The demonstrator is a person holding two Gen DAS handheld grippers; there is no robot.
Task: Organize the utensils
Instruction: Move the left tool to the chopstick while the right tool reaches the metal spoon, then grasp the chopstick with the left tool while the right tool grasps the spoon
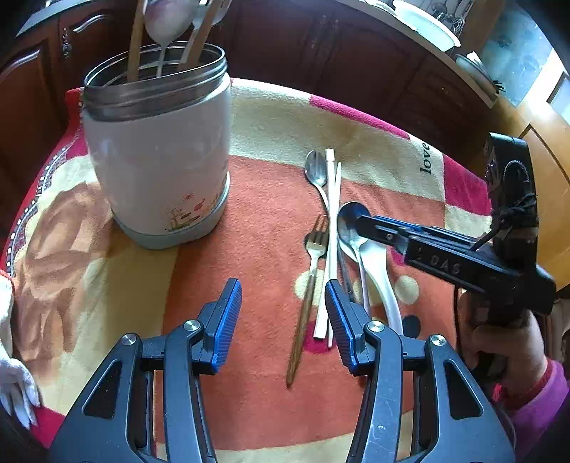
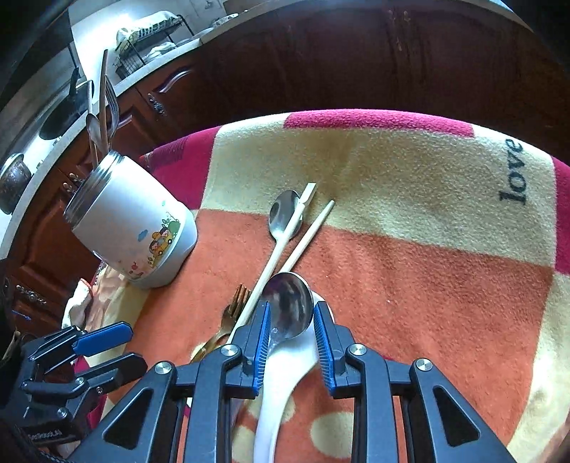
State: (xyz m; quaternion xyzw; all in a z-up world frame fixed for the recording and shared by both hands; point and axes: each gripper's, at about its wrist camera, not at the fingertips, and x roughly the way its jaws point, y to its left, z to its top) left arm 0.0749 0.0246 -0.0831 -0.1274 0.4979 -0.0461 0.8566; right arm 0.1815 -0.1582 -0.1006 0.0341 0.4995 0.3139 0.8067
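Lying loose on the fleece blanket (image 2: 409,270), well apart from the white utensil canister (image 1: 156,160): a steel spoon (image 2: 289,305) resting in the bowl of a white ladle-like spoon (image 2: 285,370), two white chopsticks (image 2: 285,238), a small teaspoon (image 2: 283,213) and a gold fork with a wooden handle (image 1: 310,281); probably waiting in a bundle to be sorted one by one into the canister, already standing with wooden handles and a large spoon (image 1: 167,19) upright inside.

Reaching with the right gripper (image 2: 289,320) low over the blanket, tilted down and forward; straddling the steel spoon bowl between the two blue pads (image 2: 264,342), seemingly touching or almost touching both sides; cannot tell if already squeezing or only closing in; likely aiming at the top spoon because of it lying above the white one.

Hovering with the left gripper (image 1: 283,313) spread wide and holding nothing; fork handle and chopstick ends lying between the fingertips and slightly beyond; canister standing beyond the left finger, far to that side; probably keeping clear for the right one working, judging by the height above the cloth; bare hand (image 1: 506,349) gripping the right tool's handle, wrist in pink sleeve.
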